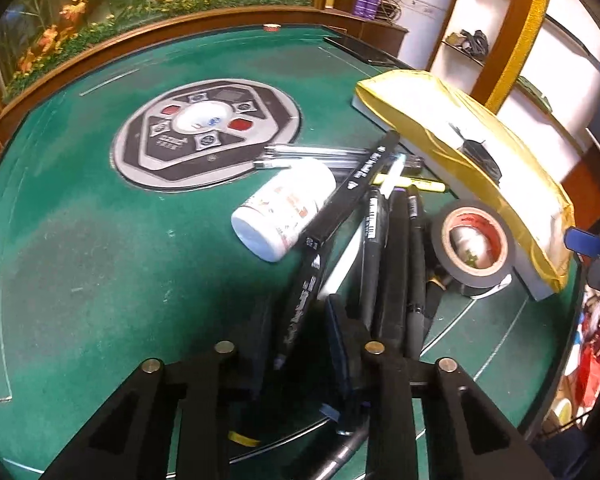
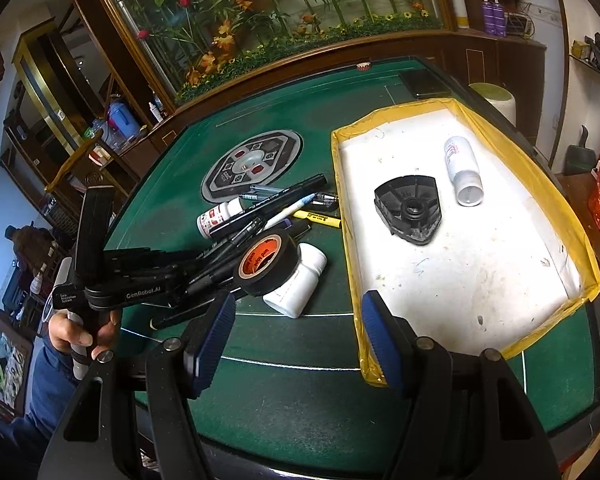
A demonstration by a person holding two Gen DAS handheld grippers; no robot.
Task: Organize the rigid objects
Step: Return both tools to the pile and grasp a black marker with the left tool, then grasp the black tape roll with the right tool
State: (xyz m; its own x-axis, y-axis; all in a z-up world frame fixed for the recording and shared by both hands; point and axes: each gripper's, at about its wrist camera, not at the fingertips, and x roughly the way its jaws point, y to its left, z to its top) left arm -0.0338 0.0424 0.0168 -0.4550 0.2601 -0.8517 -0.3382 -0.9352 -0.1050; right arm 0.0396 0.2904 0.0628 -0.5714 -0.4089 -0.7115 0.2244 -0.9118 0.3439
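A heap of pens and markers (image 2: 260, 216) lies on the green table beside a black tape roll (image 2: 266, 262) and a white bottle (image 2: 298, 280). My left gripper (image 1: 300, 344) reaches into the heap with its jaws narrow, shut on a black marker (image 1: 306, 300). A labelled white bottle (image 1: 284, 210) lies just beyond it, with the tape roll (image 1: 474, 246) to the right. My right gripper (image 2: 300, 340) hangs open and empty over the table's front, near the corner of the yellow-rimmed tray (image 2: 350, 240). In the tray are a black wedge-shaped part (image 2: 408, 208) and a white bottle (image 2: 462, 172).
A round control panel (image 2: 252, 164) sits in the table's middle. A dark flat device (image 2: 424, 80) and a small red cap (image 2: 363, 66) lie at the far edge. A person's hand (image 2: 72, 332) grips the left gripper's handle at the left. A yellow highlighter (image 2: 318, 216) lies against the tray.
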